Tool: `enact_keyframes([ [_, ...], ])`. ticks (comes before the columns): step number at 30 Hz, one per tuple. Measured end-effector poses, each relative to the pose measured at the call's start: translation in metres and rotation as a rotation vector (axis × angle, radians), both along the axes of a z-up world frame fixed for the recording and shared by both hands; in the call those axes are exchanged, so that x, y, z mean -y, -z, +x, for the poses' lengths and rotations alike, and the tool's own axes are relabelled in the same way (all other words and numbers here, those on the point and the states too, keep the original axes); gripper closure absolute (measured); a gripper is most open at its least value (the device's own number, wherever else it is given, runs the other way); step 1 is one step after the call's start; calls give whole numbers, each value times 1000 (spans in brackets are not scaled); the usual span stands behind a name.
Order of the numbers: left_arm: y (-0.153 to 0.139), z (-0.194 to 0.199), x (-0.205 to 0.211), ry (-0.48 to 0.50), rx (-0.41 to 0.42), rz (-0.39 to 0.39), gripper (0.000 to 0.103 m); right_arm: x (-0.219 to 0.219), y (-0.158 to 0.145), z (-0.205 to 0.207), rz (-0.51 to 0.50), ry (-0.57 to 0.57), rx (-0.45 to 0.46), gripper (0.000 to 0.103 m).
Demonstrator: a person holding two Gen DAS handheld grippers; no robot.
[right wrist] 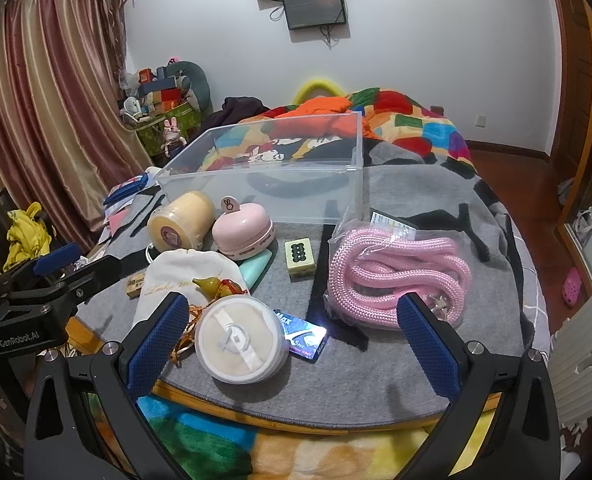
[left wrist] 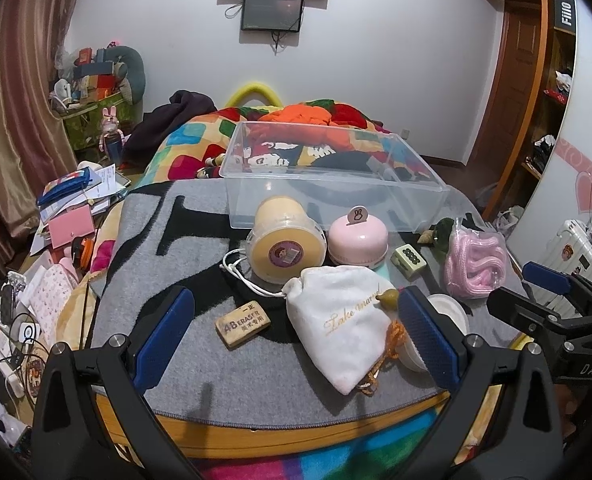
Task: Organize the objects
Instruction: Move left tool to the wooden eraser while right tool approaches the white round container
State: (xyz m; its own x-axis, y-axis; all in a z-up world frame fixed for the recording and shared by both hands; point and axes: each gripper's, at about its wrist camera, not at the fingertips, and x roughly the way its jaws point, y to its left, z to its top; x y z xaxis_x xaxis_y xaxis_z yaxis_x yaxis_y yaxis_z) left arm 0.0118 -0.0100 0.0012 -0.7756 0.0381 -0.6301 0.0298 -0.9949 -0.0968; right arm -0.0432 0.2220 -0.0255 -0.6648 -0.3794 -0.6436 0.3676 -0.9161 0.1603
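A clear plastic bin (left wrist: 336, 184) (right wrist: 272, 176) stands at the back of the grey mat. In front lie a yellow jar on its side (left wrist: 284, 240) (right wrist: 182, 220), a pink round gadget (left wrist: 358, 236) (right wrist: 243, 232), a green mahjong tile (left wrist: 409, 258) (right wrist: 300, 258), a white drawstring pouch (left wrist: 342, 328) (right wrist: 184, 276), a 4B eraser (left wrist: 242, 323), a bagged pink rope (left wrist: 476, 260) (right wrist: 396, 276) and a round white puff case (right wrist: 242, 338). My left gripper (left wrist: 294, 332) is open above the pouch and eraser. My right gripper (right wrist: 294, 338) is open, with the puff case between its fingers.
A small gourd charm with orange cord (left wrist: 390, 298) (right wrist: 212, 284) lies on the pouch. A blue card (right wrist: 306, 334) and a mint item (right wrist: 256, 266) lie on the mat. Bed with colourful blanket (right wrist: 416, 120) behind; cluttered desk (left wrist: 68, 216) to the left.
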Motion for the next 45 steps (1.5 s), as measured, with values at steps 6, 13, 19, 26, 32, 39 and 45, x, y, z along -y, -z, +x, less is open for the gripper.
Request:
enact_keyframes([
  [6,6,-4,4,-32,29,-15,0,0,1,1,2,-5,-1,0],
  [13,20,-8,13,-26,76,21,0,7,6,3,13,-36,5,0],
  [19,28,-9,21,-39,83,23,0,17,15,2,26,-64,30,0],
  [26,46,-10,36,-78,108,21,0,32,28,4,55,-99,60,0],
  [32,54,-12,40,-106,103,-21,0,40,40,1,71,-119,94,0],
  [39,59,-17,35,-96,110,-63,18,47,51,-1,93,-145,121,0],
  [45,63,-22,36,-85,110,-64,24,44,51,-1,96,-119,97,1],
])
